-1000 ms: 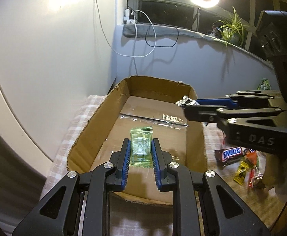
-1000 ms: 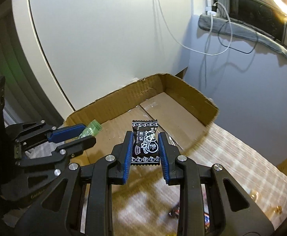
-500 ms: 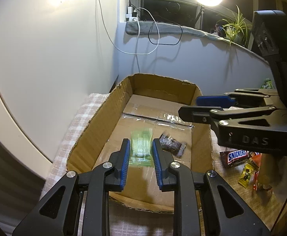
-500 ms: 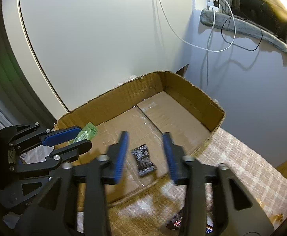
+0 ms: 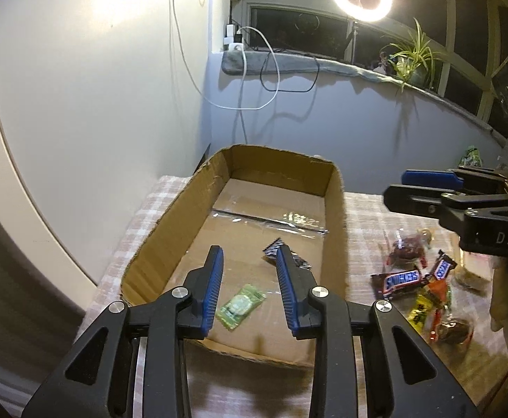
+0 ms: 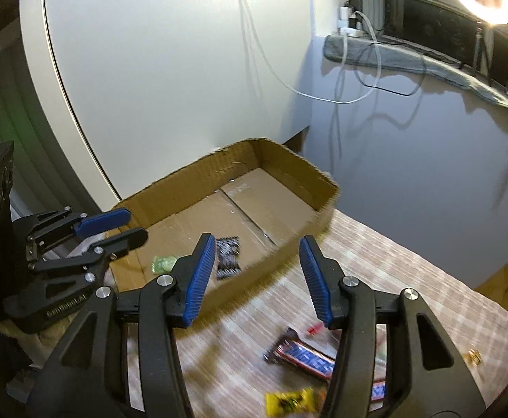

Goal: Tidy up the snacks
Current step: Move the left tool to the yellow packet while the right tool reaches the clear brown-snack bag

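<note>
Two snacks lie loose on the floor of your cardboard box (image 5: 170,244): a green sweet (image 5: 241,302) near its front wall and a black packet (image 6: 228,257) just beyond it. Your left gripper (image 5: 250,291) hangs over the box with its jaws opening, the green sweet lying on the cardboard below the gap, touched by neither pad. Your right gripper (image 6: 259,277) has its jaws spread and opening with nothing between them. Only the left view shows the pile waiting on the checked worktop (image 5: 365,216) to the right of the box: a Snickers bar (image 5: 401,280), red-wrapped sweets (image 5: 407,250) and a yellow packet (image 5: 422,310). Only the right view shows the whole face of the black packet; in the left view one blue finger covers much of it. The right view is blurred along the box's near wall and over the worktop, so the wrappers at the bottom are hard to read, and one bar there is partly cut off by a finger. A second ago each gripper pinched its snack above the box; since then both have dropped in, and your right gripper has drawn back from over the box to above the worktop.
</note>
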Motion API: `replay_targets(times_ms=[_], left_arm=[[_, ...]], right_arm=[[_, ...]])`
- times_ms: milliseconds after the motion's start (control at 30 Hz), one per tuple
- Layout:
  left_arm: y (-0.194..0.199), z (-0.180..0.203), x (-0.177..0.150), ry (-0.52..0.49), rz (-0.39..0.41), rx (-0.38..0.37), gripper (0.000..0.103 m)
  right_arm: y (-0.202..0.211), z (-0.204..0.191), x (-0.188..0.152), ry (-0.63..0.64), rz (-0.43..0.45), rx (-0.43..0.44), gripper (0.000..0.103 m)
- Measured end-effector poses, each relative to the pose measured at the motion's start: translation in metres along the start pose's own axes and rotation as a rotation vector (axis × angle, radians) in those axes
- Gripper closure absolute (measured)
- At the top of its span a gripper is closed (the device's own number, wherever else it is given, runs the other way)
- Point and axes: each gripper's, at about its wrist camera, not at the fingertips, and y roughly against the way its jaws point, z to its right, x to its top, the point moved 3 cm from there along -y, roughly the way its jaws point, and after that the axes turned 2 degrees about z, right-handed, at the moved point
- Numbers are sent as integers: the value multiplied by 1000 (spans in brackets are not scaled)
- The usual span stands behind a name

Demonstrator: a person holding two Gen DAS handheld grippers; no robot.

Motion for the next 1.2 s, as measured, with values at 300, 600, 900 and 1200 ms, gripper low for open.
replay_targets(times_ms=[300,600,900,1200], left_arm=[[13,37,-9,-32,-3,-75,73],[9,85,-30,-93,-72,-194,73],[-15,140,-55,-191,-198,-338,73],[-47,164,-68,-265,-289,-368,73]], right_arm=[[48,34,-34,-44,5,-64,50],[82,62,-103,-100,-78,-75,50],[70,54,-154,-59,-212,9,50],[50,59,-169,-39,-278,32,41]])
